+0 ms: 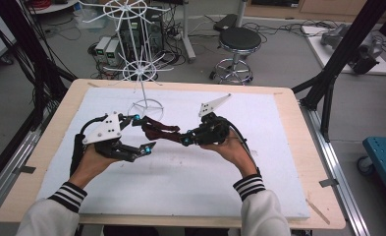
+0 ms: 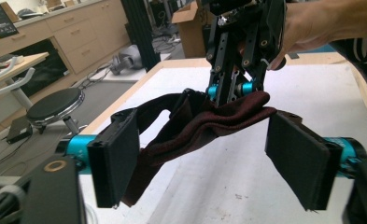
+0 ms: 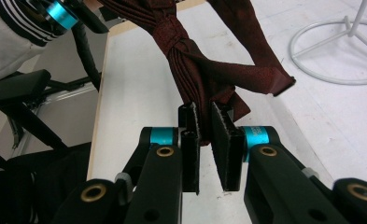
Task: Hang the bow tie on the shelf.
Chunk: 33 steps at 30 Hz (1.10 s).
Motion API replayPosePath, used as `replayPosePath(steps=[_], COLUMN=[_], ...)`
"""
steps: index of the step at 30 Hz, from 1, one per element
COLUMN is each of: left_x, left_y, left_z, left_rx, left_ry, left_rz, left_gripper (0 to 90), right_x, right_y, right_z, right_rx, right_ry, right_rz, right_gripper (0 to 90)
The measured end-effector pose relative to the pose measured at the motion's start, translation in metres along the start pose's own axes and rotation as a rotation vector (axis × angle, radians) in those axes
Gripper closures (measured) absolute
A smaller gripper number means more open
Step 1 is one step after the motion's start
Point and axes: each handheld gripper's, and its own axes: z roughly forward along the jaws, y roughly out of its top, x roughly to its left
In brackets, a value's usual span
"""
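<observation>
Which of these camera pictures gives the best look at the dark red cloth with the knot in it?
The right gripper view: the dark red fabric strip sits close up, its knot and weave clear, pinched by the right gripper. The left gripper view shows it draped between the left gripper's open jaws. The high view shows it small, strung between both grippers.

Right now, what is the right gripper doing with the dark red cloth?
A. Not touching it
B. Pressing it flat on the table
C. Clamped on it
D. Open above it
C: in the right gripper view the right gripper pads pinch the dark red cloth, which hangs above the table.
</observation>
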Motion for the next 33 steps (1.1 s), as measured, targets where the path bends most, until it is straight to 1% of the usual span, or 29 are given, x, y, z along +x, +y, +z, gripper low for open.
replayPosePath(steps=[3, 5, 6, 7, 8, 11, 14, 15, 17, 18, 19, 22, 23, 27, 29, 30, 31, 32, 33], left_x=[0.0008, 0.0011, 0.0010, 0.0011, 0.0013, 0.0015, 0.0013, 0.0014, 0.0008, 0.0004, 0.0000, -0.0005, -0.0005, -0.0004, -0.0003, -0.0007, -0.0005, 0.0003, 0.0006], left_y=[-0.0004, -0.0010, -0.0012, -0.0014, -0.0016, -0.0022, -0.0034, -0.0039, -0.0046, -0.0047, -0.0050, -0.0051, -0.0050, -0.0048, -0.0050, -0.0051, -0.0052, -0.0054, -0.0056], left_z=[0.0008, 0.0015, 0.0021, 0.0025, 0.0025, 0.0015, 0.0004, 0.0003, 0.0002, 0.0004, 0.0010, 0.0013, 0.0011, 0.0004, -0.0002, -0.0003, -0.0007, -0.0014, -0.0020], left_rx=[0.001, 0.000, 0.002, 0.004, 0.004, -0.009, -0.008, -0.007, 0.002, 0.007, 0.009, 0.011, 0.011, 0.000, 0.004, 0.004, 0.009, 0.008, 0.004], left_ry=[-0.005, -0.011, -0.008, -0.006, -0.007, -0.006, 0.003, -0.004, -0.016, -0.014, -0.023, -0.018, -0.017, -0.015, -0.012, -0.009, -0.006, -0.006, -0.005], left_rz=[0.005, 0.010, 0.010, 0.009, 0.007, 0.013, 0.005, -0.006, -0.015, -0.018, -0.032, -0.041, -0.043, -0.055, -0.058, -0.066, -0.065, -0.067, -0.074], left_gripper=[32.0, 36.5, 38.1, 39.7, 42.0, 47.7, 58.9, 61.3, 70.4, 74.7, 77.2, 79.5, 79.7, 79.8, 79.8, 79.8, 79.8, 79.9, 79.8], right_x=[-0.0001, 0.0002, -0.0002, 0.0004, -0.0004, -0.0006, -0.0014, -0.0016, -0.0017, -0.0013, -0.0011, -0.0019, -0.0017, -0.0022, -0.0021, -0.0013, -0.0006, 0.0002, 0.0015], right_y=[0.0005, 0.0008, 0.0009, 0.0011, 0.0011, 0.0008, 0.0005, 0.0005, 0.0005, 0.0006, 0.0005, 0.0002, 0.0001, 0.0004, 0.0002, -0.0001, -0.0007, -0.0014, -0.0018], right_z=[0.0005, 0.0008, 0.0012, 0.0014, 0.0022, 0.0030, 0.0035, 0.0035, 0.0039, 0.0041, 0.0043, 0.0055, 0.0049, 0.0043, 0.0043, 0.0043, 0.0043, 0.0050, 0.0064], right_rx=[-0.002, 0.000, -0.003, 0.002, -0.001, 0.007, 0.010, 0.010, 0.010, 0.011, 0.018, 0.023, 0.024, 0.007, 0.003, 0.002, -0.009, -0.028, -0.029], right_ry=[0.003, 0.004, 0.000, 0.002, 0.001, 0.004, -0.001, -0.007, -0.006, -0.006, -0.006, -0.004, -0.005, -0.005, -0.005, -0.012, -0.047, -0.086, -0.131], right_rz=[-0.003, 0.000, -0.004, 0.003, -0.005, 0.007, 0.005, 0.005, 0.002, 0.006, 0.008, -0.002, 0.003, -0.004, -0.003, -0.005, -0.023, -0.030, -0.029], right_gripper=[82.4, 82.4, 82.4, 82.4, 82.4, 82.4, 82.4, 82.4, 82.4, 82.5, 82.5, 82.4, 82.4, 81.6, 79.0, 72.0, 54.8, 32.5, 15.8])
